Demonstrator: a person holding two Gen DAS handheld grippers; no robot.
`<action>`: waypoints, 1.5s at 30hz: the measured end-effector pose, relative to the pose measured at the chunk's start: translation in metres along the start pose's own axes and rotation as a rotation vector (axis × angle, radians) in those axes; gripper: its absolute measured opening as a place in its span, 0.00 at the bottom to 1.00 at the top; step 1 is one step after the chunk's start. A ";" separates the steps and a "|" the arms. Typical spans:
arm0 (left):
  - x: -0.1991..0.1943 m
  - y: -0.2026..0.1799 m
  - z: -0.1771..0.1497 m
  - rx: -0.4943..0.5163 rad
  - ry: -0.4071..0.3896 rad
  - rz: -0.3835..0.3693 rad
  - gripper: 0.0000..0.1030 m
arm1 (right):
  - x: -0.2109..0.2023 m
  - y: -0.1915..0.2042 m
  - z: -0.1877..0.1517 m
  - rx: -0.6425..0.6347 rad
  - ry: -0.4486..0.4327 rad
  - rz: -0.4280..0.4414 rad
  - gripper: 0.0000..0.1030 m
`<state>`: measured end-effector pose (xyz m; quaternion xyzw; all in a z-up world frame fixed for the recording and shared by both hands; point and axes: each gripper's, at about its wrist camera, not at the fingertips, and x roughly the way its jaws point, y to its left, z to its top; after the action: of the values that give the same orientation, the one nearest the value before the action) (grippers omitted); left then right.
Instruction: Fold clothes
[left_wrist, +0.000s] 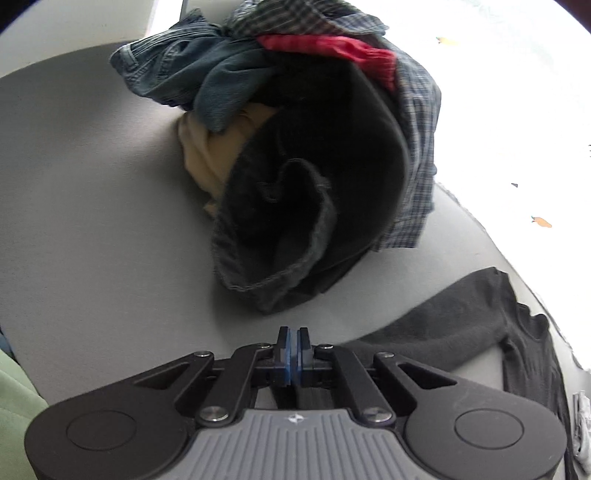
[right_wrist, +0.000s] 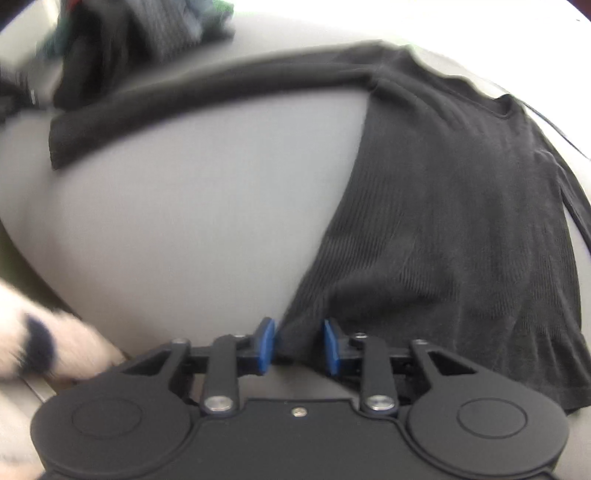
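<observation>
Grey table (left_wrist: 92, 192), bright washed-out bkgd. Left view only: clothes pile (left_wrist: 295, 147); left tool (left_wrist: 293, 350) pressed together, empty. Right view: right tool (right_wrist: 299, 345) spread w/ black shirt (right_wrist: 443, 221) hem between pads.

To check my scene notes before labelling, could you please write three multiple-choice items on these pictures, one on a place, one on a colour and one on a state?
1. Where is the red crumpled cloth?
A. high in the heap of mixed clothes
B. flat on bare table
C. between gripper fingers

2. What colour is the ribbed long-sleeved shirt spread on the grey table?
A. beige
B. dark grey
C. red

3. How do the pads of the left gripper stand?
A. wide apart
B. clamped on a sleeve
C. shut together, empty

Answers: 1 A, it pokes out near the heap's top; 2 B, charcoal fabric fills the right wrist view; 3 C, the blue pads meet with nothing between.
</observation>
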<state>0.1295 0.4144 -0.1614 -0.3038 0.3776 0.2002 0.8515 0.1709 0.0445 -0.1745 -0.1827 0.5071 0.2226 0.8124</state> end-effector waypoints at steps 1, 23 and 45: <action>0.001 0.002 -0.001 0.002 0.011 0.009 0.03 | -0.003 0.000 0.002 -0.001 -0.017 0.001 0.29; 0.006 -0.033 -0.029 0.035 0.023 -0.066 0.01 | -0.012 -0.009 -0.002 0.045 -0.054 -0.050 0.44; -0.029 -0.490 -0.198 0.869 0.143 -0.742 0.59 | -0.066 -0.205 -0.096 0.443 -0.173 -0.293 0.45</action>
<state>0.2870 -0.0815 -0.0646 -0.0512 0.3501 -0.3067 0.8836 0.1862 -0.1882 -0.1406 -0.0523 0.4402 0.0014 0.8964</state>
